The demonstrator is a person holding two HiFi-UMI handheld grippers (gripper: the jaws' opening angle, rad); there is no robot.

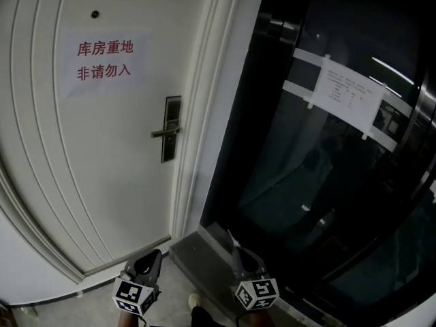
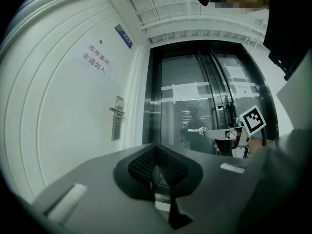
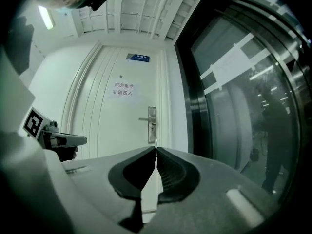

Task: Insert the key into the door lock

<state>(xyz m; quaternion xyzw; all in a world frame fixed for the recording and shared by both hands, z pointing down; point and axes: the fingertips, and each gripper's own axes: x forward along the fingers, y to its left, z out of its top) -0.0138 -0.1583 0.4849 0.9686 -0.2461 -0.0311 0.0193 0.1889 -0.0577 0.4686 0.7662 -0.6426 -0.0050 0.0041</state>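
The key [image 2: 196, 129] is pinched in the shut right gripper [image 3: 155, 149], the left gripper [image 2: 156, 148] is closed on nothing, and the door lock [image 1: 172, 129] is seen well apart from both, on the white door [image 1: 102, 155].

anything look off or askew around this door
Nothing stands out: the white door is shut, its notice lies flat, the lever handle sits level, and the sheet on the glass door is held by tape strips.
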